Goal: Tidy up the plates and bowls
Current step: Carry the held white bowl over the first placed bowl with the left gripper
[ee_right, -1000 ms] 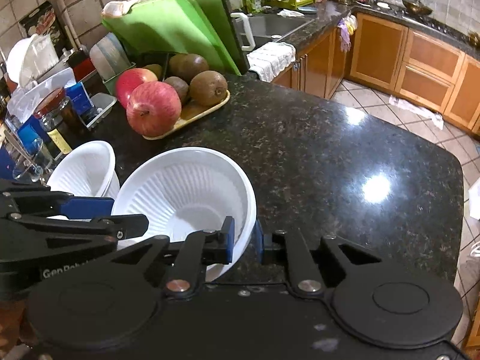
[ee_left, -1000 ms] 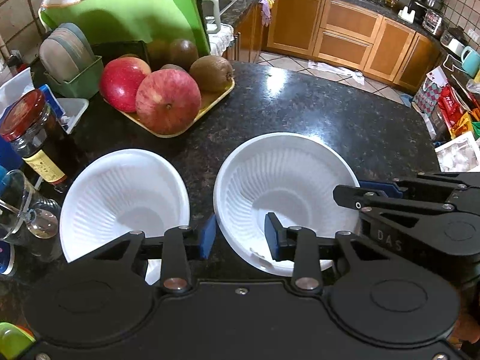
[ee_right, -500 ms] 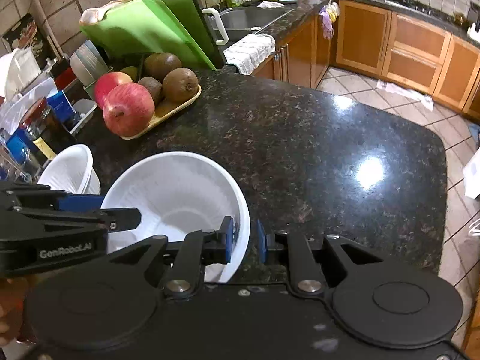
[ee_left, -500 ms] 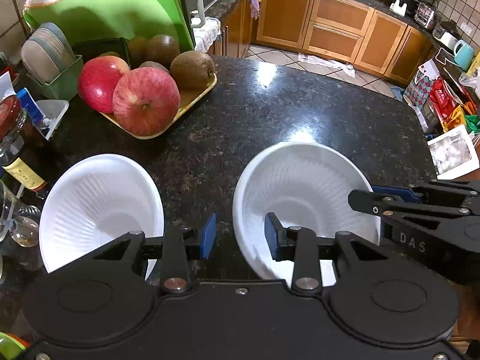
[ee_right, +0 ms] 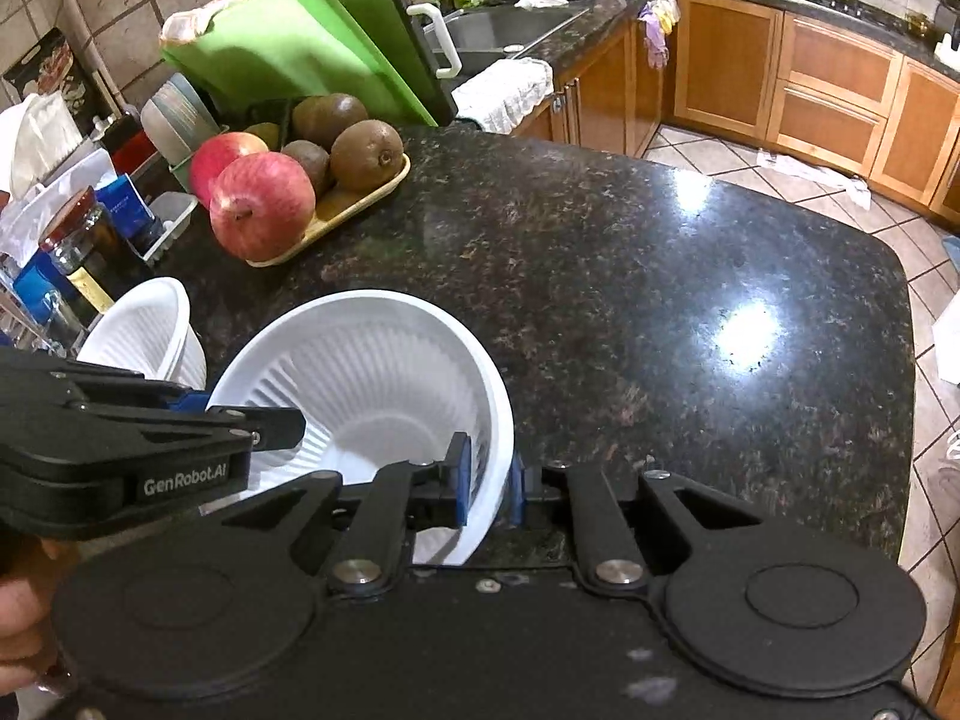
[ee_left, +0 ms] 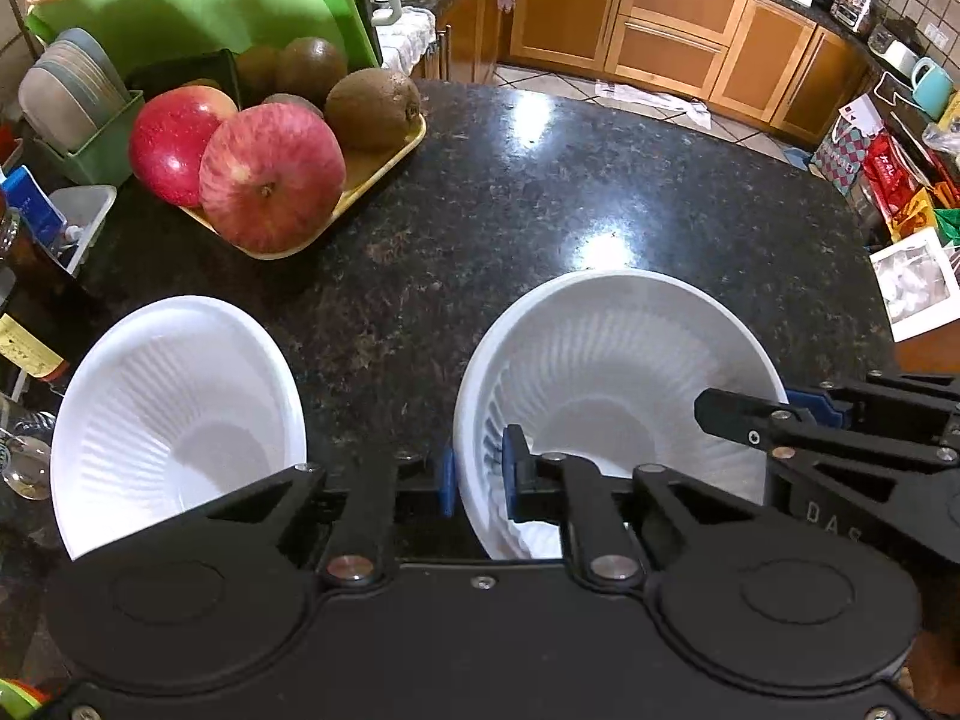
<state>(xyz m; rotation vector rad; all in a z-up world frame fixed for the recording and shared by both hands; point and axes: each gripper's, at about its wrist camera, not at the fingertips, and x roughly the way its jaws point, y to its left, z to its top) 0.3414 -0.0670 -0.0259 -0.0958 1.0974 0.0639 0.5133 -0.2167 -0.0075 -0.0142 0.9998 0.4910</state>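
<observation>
The near rim of the right-hand white bowl (ee_left: 618, 384) is cut off behind the black bodies of both tools, so its base and how it meets the dark stone tabletop (ee_left: 540, 210) cannot be made out. The second white bowl (ee_left: 174, 414) sits to its left, apart from it; in the right wrist view it looks like more than one bowl nested, though that is hard to tell. The left tongs (ee_left: 477, 474) pinch the bowl's left wall, one blue pad outside and one inside; a second ago they stood spread astride that rim, and their jaws have just been closing. The right tongs (ee_right: 489, 483) pinch the opposite wall the same way, as they did before. A hand (ee_right: 24, 606) shows only at the picture's edge. A yellow tray (ee_left: 360, 180) of apples (ee_left: 270, 174) and kiwis (ee_left: 372, 108) lies farther back
</observation>
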